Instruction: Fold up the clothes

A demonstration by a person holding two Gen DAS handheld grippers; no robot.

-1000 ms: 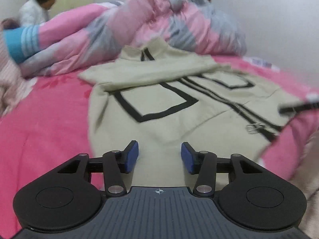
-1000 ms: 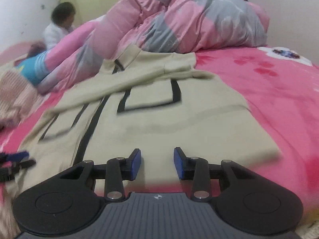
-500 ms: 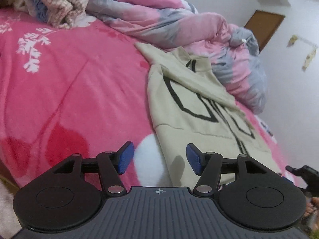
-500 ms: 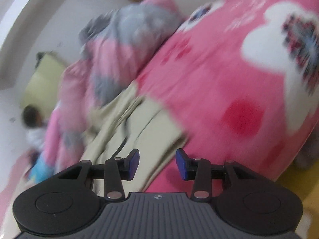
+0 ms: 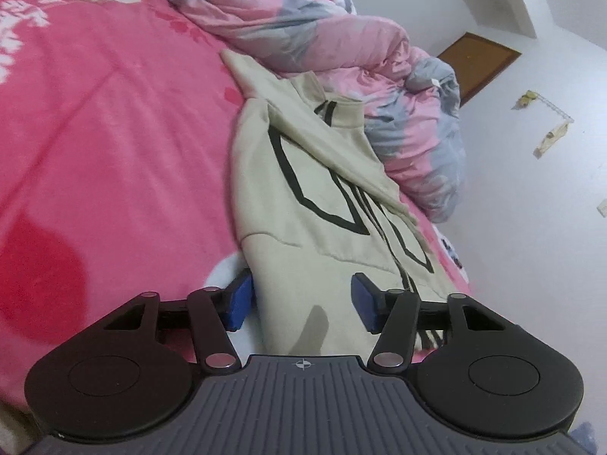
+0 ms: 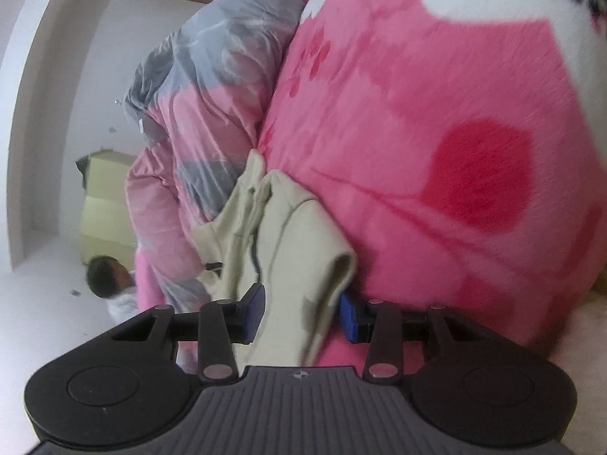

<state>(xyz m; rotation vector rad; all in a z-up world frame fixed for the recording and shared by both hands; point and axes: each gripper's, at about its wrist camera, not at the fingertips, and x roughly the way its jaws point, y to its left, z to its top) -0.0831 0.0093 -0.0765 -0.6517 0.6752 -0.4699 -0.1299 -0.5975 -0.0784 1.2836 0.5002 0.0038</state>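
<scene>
left wrist view: the left gripper (image 5: 301, 305) has its fingers spread either side of the beige jacket (image 5: 322, 197) hem, which lies flat on the pink bedspread (image 5: 114, 132). right wrist view: the right gripper (image 6: 301, 313) likewise straddles the jacket's edge, unclosed, beside the rumpled duvet (image 6: 197, 113).

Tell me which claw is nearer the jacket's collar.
Neither clearly: left claw and right claw each straddle a bottom corner of the jacket, collar at the far end.
</scene>
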